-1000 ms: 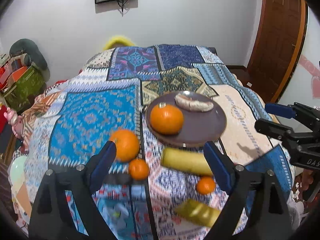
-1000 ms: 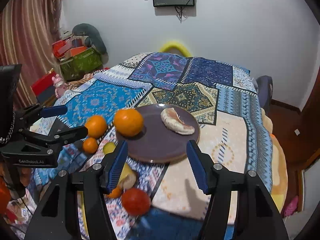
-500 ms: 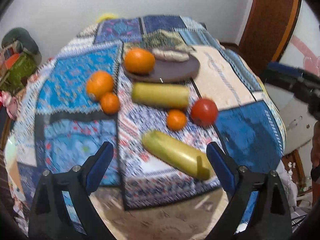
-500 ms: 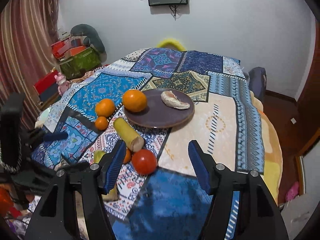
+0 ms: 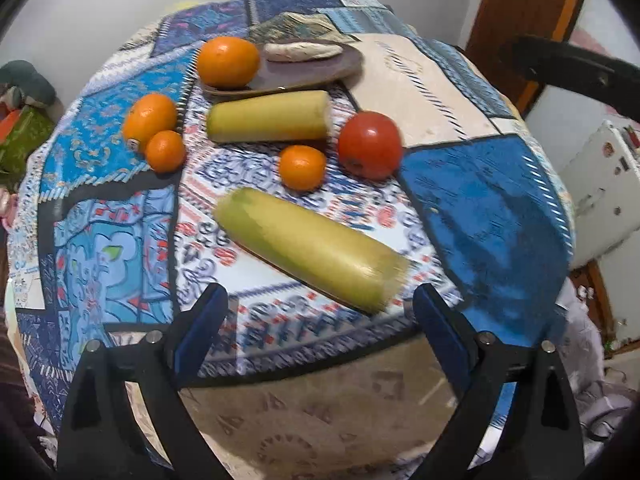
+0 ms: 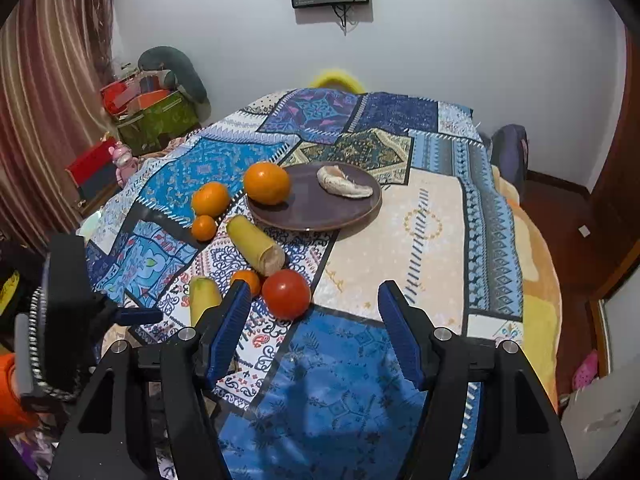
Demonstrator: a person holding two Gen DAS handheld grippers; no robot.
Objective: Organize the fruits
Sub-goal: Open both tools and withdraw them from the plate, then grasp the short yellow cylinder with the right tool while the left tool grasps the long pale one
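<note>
Fruit lies scattered on the patchwork cloth (image 6: pixel 436 216). Both grippers are released and empty: the left gripper (image 5: pixel 320 330) hovers at the near edge, just before a long yellow-green piece (image 5: pixel 310 254); the right gripper (image 6: pixel 314 330) hangs above a blue patch, beside the tomato (image 6: pixel 286 293). A brown plate (image 6: pixel 316 208) carries a large orange (image 6: pixel 266 182) and a pale peeled piece (image 6: pixel 343 186). Just beside the plate lies a cut yellow piece (image 6: pixel 256 244). Two oranges (image 6: pixel 210 198) (image 6: pixel 203 227) touch each other left of it; a third small orange (image 5: pixel 302 167) sits near the tomato.
</note>
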